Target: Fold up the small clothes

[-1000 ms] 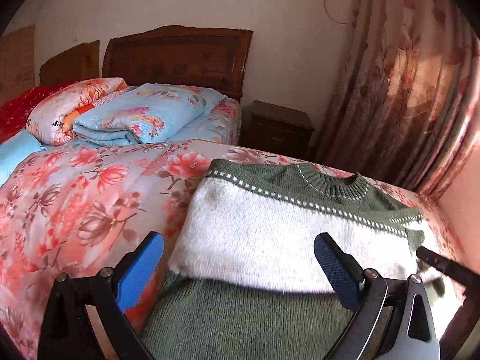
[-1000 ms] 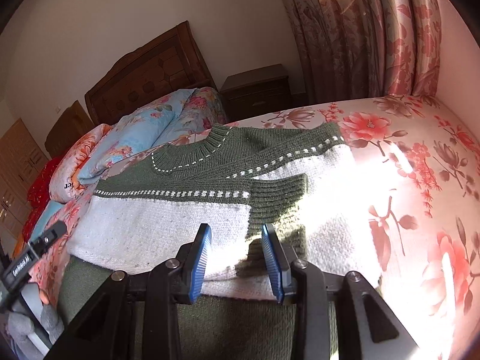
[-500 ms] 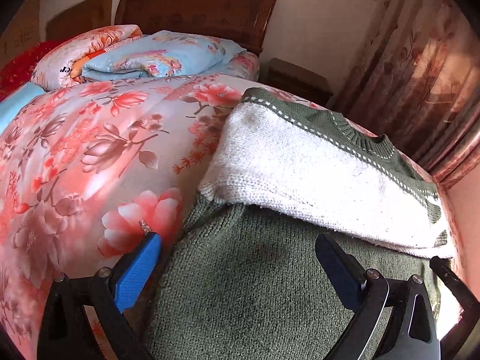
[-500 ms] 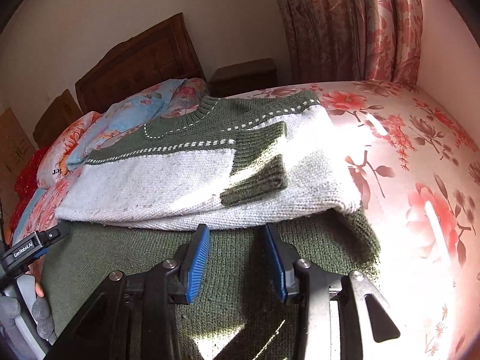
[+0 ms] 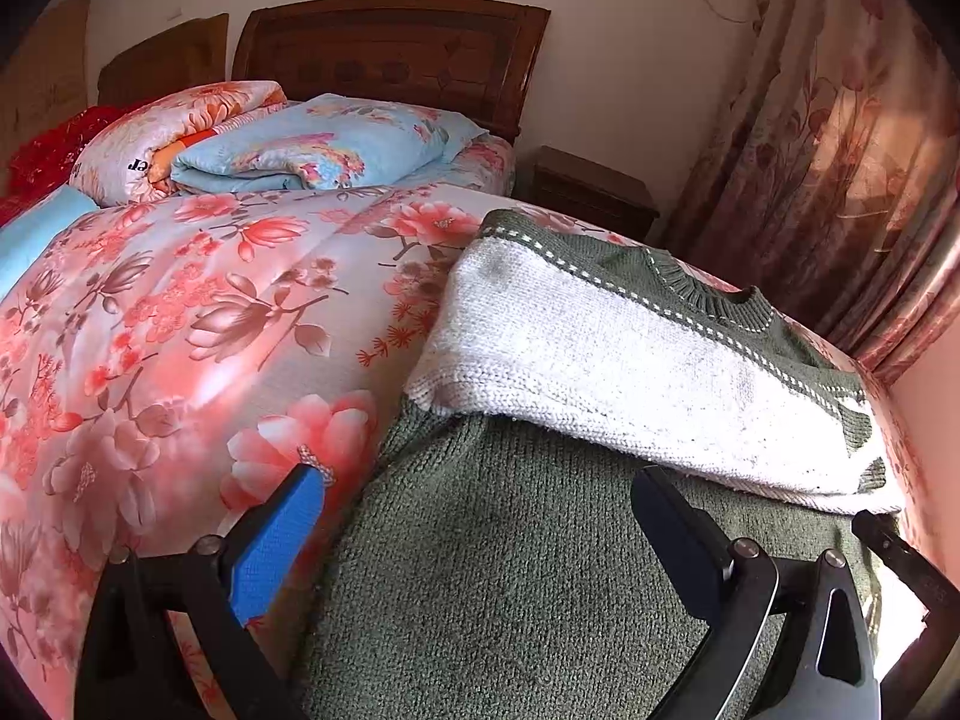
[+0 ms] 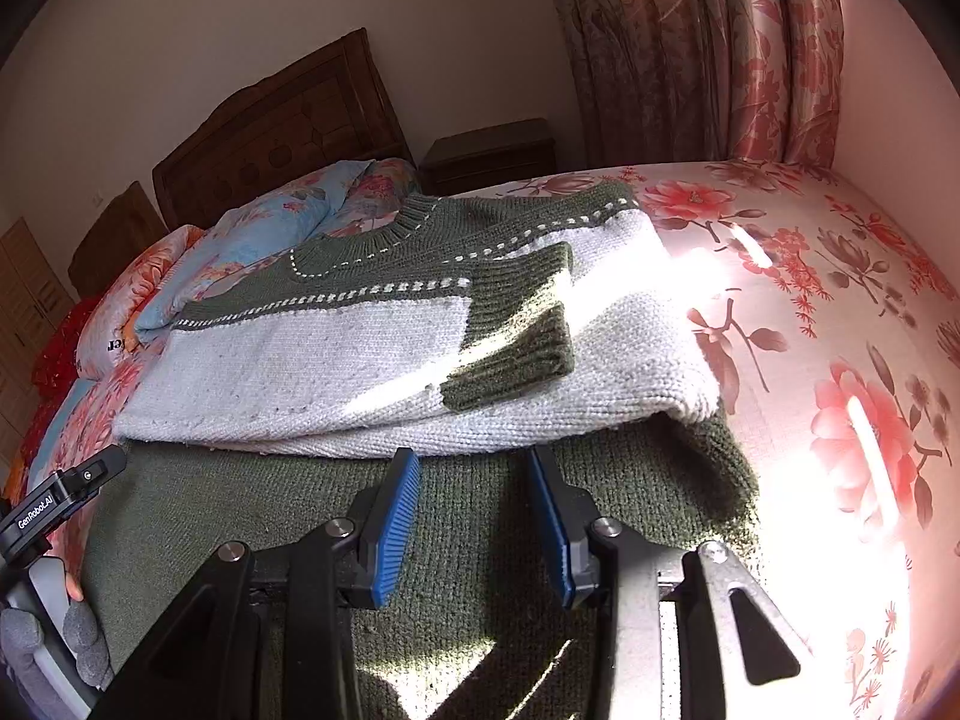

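- We see a chunky knit sweater (image 6: 336,360) lying flat on the flowered bedspread (image 5: 180,324), its white sleeves folded across the chest and one ribbed green cuff (image 6: 510,366) resting on top.
- The lower green half of the sweater spreads toward us, coarse and nubbly.
- Our left gripper (image 5: 474,510) hangs released, its fingers spread wide over the green knit, holding nothing.
- Our right gripper (image 6: 471,516) is partly parted above the same green part (blue ridged pads (image 6: 393,531) facing each other), empty.
- A carved wooden headboard (image 5: 390,54), rolled quilts (image 5: 288,150) and patterned curtains (image 6: 690,48) stand behind.
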Action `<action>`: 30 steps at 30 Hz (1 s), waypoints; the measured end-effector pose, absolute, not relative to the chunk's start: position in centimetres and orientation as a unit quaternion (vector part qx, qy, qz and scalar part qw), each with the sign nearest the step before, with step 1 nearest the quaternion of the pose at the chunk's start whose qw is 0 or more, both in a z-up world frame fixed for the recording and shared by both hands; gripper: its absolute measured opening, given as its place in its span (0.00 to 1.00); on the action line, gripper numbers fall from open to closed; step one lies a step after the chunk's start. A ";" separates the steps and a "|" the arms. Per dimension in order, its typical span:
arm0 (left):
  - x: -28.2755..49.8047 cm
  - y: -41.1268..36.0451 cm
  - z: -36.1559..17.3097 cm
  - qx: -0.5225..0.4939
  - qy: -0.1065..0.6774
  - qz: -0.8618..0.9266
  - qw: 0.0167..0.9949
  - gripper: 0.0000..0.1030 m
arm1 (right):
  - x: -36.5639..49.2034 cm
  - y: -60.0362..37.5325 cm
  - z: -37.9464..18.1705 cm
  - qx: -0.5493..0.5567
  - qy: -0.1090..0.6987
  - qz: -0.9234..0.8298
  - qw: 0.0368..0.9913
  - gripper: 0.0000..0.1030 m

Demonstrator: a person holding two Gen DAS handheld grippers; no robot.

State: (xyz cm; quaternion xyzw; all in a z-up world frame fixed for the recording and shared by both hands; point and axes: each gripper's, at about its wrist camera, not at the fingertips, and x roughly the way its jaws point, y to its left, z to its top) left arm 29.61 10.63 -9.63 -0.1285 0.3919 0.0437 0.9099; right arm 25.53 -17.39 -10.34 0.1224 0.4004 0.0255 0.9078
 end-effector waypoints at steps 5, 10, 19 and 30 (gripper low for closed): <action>29.5 10.9 -9.5 -0.135 0.386 0.045 0.911 1.00 | 25.5 -17.4 -10.3 0.124 0.399 0.026 0.908 0.37; 27.9 11.6 -8.6 -0.154 0.343 0.055 0.925 1.00 | 23.8 -18.7 -9.1 0.153 0.353 0.031 0.923 0.37; 26.6 11.5 -4.4 -0.162 0.266 0.022 0.950 1.00 | 22.7 -19.7 -7.2 0.190 0.310 0.047 0.930 0.37; 43.4 6.8 -5.5 -0.109 0.407 -0.034 0.906 1.00 | 34.2 -14.2 -6.6 0.023 0.400 0.077 0.913 0.37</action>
